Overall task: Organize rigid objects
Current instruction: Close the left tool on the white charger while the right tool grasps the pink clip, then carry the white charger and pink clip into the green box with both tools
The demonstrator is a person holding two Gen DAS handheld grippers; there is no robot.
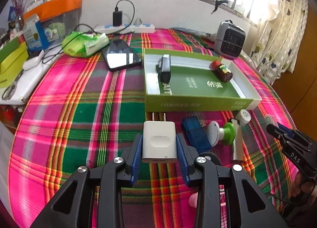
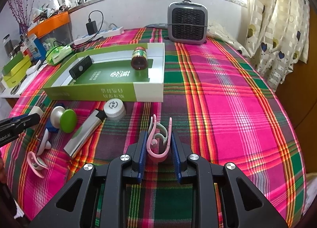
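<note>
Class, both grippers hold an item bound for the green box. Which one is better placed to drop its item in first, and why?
Probably the left gripper. Its white charger sits directly below the green box front wall. The right gripper, holding the pink clip, faces past the box's corner.

black frames, ribbed blue fingers [image 1: 138,154], silver screws

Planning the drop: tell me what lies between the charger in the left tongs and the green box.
Only bare plaid cloth: in the left wrist view, the white charger's prongs point at the green box's front wall.
</note>
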